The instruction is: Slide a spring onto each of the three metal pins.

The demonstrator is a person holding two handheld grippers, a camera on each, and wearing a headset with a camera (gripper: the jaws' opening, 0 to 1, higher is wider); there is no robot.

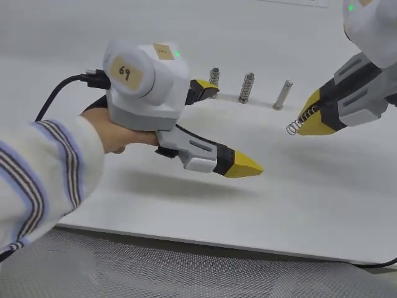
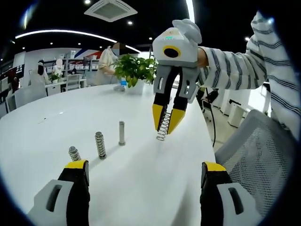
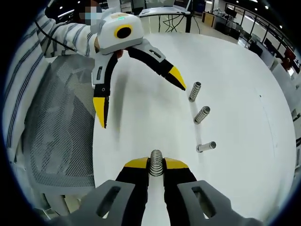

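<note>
A: Sleeve (image 1: 37, 167) and left gripper (image 1: 234, 127) sit up front. Jaws spread wide, nothing in them, hovering over the white table (image 1: 186, 211). Status?
B: Two of three done, I'd say. End pin (image 1: 214, 76) and middle pin (image 1: 247, 87) are both sleeved. Last pin (image 1: 283, 94) is bare and upright.
A: Where's the third spring (image 1: 294, 126)?
B: Pinched in the right gripper (image 1: 308, 121), jaws clamped on its coils, one end sticking out past the tips. It's near the bare pin, off to one side, not touching.
A: Condition?
B: Thin open-wound steel coil, looks straight. The left gripper partly hides the end pin, so I can't judge how well that one is seated.
</note>
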